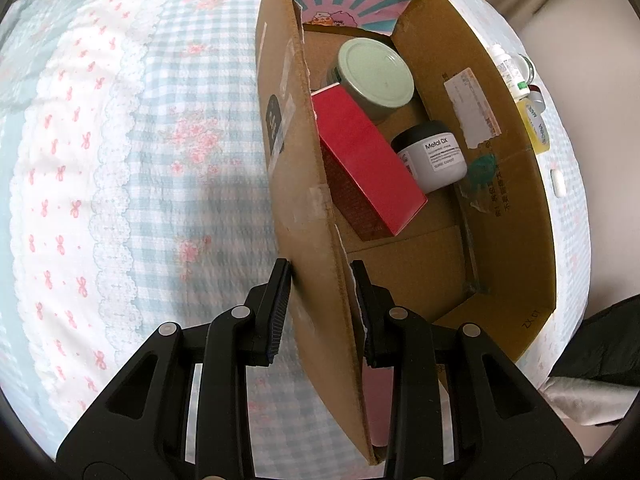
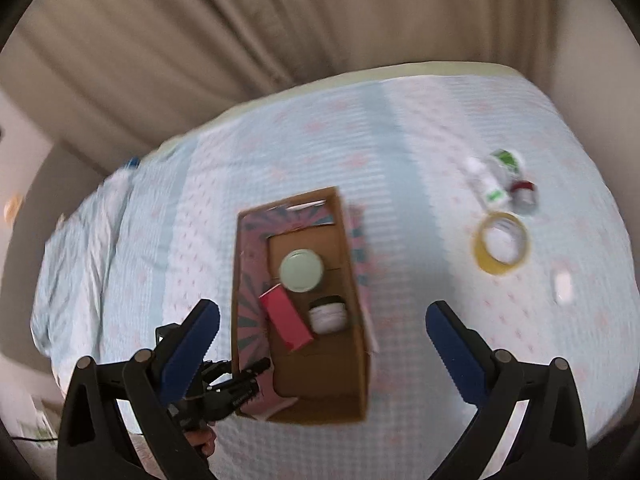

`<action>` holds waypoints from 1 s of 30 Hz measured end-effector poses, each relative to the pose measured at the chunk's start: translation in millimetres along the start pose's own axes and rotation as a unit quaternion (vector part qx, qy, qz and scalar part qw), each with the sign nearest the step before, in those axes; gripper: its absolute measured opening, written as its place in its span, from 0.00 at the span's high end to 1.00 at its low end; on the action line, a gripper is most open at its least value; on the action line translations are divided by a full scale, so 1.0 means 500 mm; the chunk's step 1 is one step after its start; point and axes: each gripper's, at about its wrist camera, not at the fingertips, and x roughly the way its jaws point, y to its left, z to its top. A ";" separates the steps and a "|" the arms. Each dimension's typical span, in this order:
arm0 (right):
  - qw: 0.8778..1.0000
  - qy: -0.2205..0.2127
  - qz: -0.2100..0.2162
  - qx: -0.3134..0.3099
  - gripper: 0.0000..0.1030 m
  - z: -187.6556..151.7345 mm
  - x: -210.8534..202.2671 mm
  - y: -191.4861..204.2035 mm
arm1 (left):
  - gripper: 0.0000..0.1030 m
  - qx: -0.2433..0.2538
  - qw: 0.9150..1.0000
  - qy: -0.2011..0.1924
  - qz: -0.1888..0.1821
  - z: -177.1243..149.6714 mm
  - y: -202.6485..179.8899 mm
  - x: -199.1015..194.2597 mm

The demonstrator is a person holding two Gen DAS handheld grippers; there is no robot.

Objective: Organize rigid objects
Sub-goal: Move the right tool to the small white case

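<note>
A cardboard box [image 1: 508, 184] [image 2: 320, 396] stands open on the bed. Inside lie a red carton [image 1: 368, 168] [image 2: 286, 320], a jar with a pale green lid [image 1: 376, 72] [image 2: 301, 271] and a grey "Metal DX" jar [image 1: 434, 156] [image 2: 328, 314]. My left gripper [image 1: 320, 276] [image 2: 236, 384] is shut on the box's near side wall, one finger outside and one inside. High above the box, my right gripper [image 2: 322, 310] is open and holds nothing. To the right on the bed lie a yellow tape roll [image 2: 502, 242], a white bottle [image 2: 486, 184] [image 1: 508, 68] and a red-capped jar [image 2: 524, 194].
The bed has a blue checked cover [image 1: 140, 200] [image 2: 420, 140] with pink flowers. A small white object [image 2: 563, 286] [image 1: 558, 184] lies right of the tape. Beige curtains [image 2: 240, 32] hang behind the bed. A hand [image 2: 202, 442] holds the left gripper.
</note>
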 end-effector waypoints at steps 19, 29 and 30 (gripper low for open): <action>0.981 -0.052 -0.153 0.106 0.00 -0.088 -0.133 -0.320 | 0.74 0.004 1.000 0.000 0.008 0.003 -0.008 0.004; 0.978 -0.031 -0.180 0.101 0.00 -0.098 0.025 -0.532 | 0.74 -0.012 1.000 -0.006 0.008 -0.002 -0.007 0.002; 0.979 -0.029 -0.180 0.095 0.00 -0.095 0.050 -0.553 | 0.74 -0.011 1.000 -0.006 0.011 -0.003 -0.009 0.003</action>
